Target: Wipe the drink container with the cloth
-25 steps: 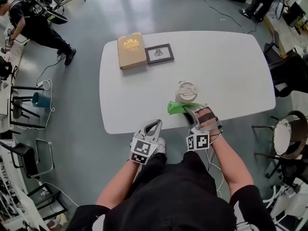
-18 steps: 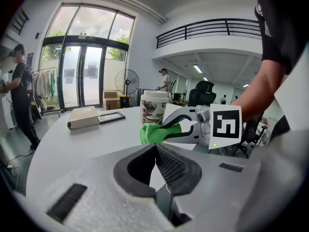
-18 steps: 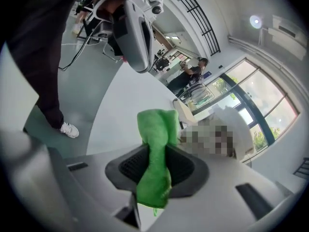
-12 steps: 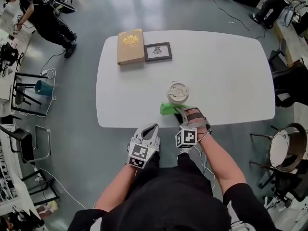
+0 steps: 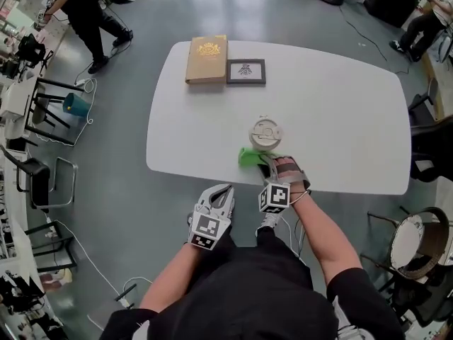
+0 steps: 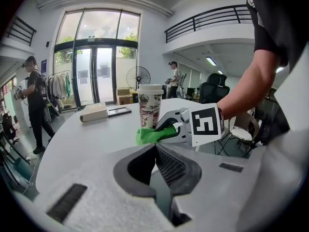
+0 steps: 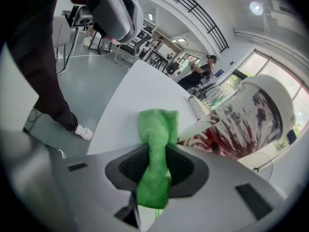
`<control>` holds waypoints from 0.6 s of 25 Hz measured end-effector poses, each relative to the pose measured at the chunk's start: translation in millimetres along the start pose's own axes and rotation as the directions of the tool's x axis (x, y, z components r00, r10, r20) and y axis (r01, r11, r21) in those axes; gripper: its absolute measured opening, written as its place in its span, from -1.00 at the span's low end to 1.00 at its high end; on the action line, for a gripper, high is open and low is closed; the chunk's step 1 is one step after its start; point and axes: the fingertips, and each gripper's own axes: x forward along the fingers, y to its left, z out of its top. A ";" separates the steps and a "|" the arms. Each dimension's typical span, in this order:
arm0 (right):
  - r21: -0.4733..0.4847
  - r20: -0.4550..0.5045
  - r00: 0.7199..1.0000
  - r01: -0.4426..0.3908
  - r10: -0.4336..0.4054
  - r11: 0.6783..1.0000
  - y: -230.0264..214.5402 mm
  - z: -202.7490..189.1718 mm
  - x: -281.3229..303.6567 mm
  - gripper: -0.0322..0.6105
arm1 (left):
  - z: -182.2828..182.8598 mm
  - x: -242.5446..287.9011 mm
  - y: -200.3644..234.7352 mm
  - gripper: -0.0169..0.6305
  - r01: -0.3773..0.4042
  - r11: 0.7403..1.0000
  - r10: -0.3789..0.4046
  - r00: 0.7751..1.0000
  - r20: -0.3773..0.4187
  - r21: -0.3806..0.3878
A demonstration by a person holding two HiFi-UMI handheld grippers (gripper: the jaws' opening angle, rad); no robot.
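Note:
A paper drink cup (image 5: 265, 134) with a white lid and a red-brown pattern stands upright near the front edge of the white table (image 5: 333, 112). A green cloth (image 5: 250, 157) lies pinched in my right gripper (image 5: 265, 166), just in front of the cup and to its left. In the right gripper view the cloth (image 7: 157, 149) runs between the jaws and the cup (image 7: 251, 124) fills the right side, very near. My left gripper (image 5: 220, 195) hangs off the table's front edge, shut and empty. From the left gripper view the cup (image 6: 150, 104) and cloth (image 6: 153, 134) lie ahead.
A tan book (image 5: 207, 59) and a small framed picture (image 5: 245, 71) lie at the table's far left. Chairs (image 5: 39, 183) stand on the grey floor left of the table, and a round stool (image 5: 414, 243) at the right. A person (image 5: 88, 9) stands at the far left.
The head view has shifted, so the table sits more to the right. My right gripper keeps the green cloth by the cup's front. My left gripper stays off the table edge.

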 end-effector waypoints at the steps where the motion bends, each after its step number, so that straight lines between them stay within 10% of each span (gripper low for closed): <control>1: -0.004 0.012 1.000 0.002 -0.002 1.000 -0.8 1.4 -2.0 -0.53 | -1.7 -1.0 -3.4 -0.92 -0.005 1.000 0.005 1.000 -0.004 -0.006; 15: 0.045 0.276 0.945 0.168 -0.173 0.985 -38.0 22.8 -108.3 -0.53 | 25.2 1.0 -38.9 -0.92 -0.090 0.996 0.089 0.995 0.054 0.025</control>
